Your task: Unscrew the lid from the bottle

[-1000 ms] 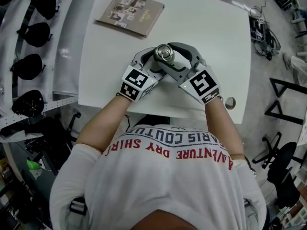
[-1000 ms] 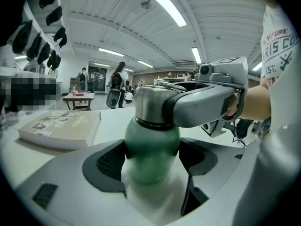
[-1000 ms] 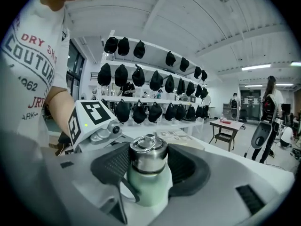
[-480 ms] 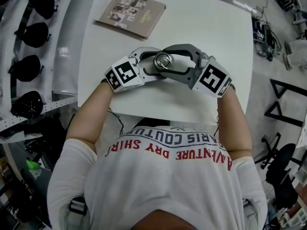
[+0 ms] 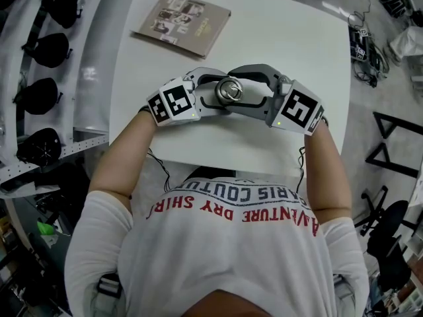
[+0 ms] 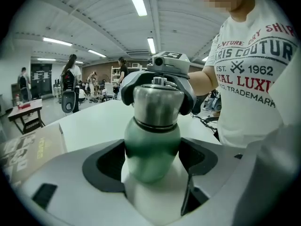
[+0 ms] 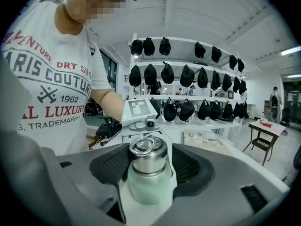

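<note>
My left gripper [image 5: 215, 91] clamps the green bottle [image 6: 151, 149] upright on the white table [image 5: 277, 38] so it cannot turn, while my right gripper [image 5: 246, 90] is opening its jaws around the steel lid [image 7: 147, 158], still on the neck, likely to re-grip for another twist.

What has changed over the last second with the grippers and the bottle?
The left gripper and right gripper swung outward, from a V to facing each other across the bottle. The right's jaws are opening around the lid. The left stays clamped on the green body; bottle upright, lid on, booklet unmoved.
</note>
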Demonstrator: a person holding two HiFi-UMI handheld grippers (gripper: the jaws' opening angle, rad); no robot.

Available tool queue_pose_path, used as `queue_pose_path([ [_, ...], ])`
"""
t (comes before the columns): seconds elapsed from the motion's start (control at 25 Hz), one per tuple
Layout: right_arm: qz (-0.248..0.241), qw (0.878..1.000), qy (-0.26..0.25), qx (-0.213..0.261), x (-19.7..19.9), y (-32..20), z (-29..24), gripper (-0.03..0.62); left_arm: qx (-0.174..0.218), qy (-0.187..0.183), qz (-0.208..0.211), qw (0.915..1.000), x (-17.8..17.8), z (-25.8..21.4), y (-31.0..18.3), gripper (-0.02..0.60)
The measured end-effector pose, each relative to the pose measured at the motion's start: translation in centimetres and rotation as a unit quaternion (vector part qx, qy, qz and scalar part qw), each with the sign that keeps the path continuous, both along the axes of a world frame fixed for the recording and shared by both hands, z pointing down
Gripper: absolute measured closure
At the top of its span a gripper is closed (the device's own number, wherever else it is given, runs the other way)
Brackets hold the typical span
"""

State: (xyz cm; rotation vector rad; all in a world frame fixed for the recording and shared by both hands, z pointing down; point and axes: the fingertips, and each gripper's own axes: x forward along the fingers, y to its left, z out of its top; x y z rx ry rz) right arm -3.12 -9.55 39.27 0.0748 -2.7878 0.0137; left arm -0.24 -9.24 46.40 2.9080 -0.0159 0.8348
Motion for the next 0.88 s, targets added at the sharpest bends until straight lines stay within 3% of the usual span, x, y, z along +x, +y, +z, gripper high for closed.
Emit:
queue_pose_path([
  [0.16, 0.093, 0.995, -0.017, -0.004, 0.8, -0.7, -0.2, 0.307, -0.016, 0.021, -0.068, 0.9974, 0.4, -0.2, -0.1, 0.207],
  [0.28, 0.165, 0.986, -0.028, -0.004, 1.4, -0.9, 0.1, 0.303, -0.016, 0.032, -0.125, 0.9915, 0.5, -0.2, -0.2, 0.207],
  [0.44, 0.223, 0.974, -0.033, 0.001, 1.9, -0.8, 0.1, 0.301, -0.008, 0.037, -0.193, 0.9804, 0.8, -0.2, -0.3, 0.207],
  [0.68, 0.259, 0.965, -0.029, -0.008, 1.8, -0.6, 0.1, 0.303, 0.005, 0.038, -0.281, 0.9589, 1.2, -0.4, -0.4, 0.207],
  [0.88, 0.264, 0.964, -0.023, 0.0, 1.4, -0.7, 0.1, 0.329, 0.001, 0.042, -0.314, 0.9485, 1.0, -0.2, -0.2, 0.207],
])
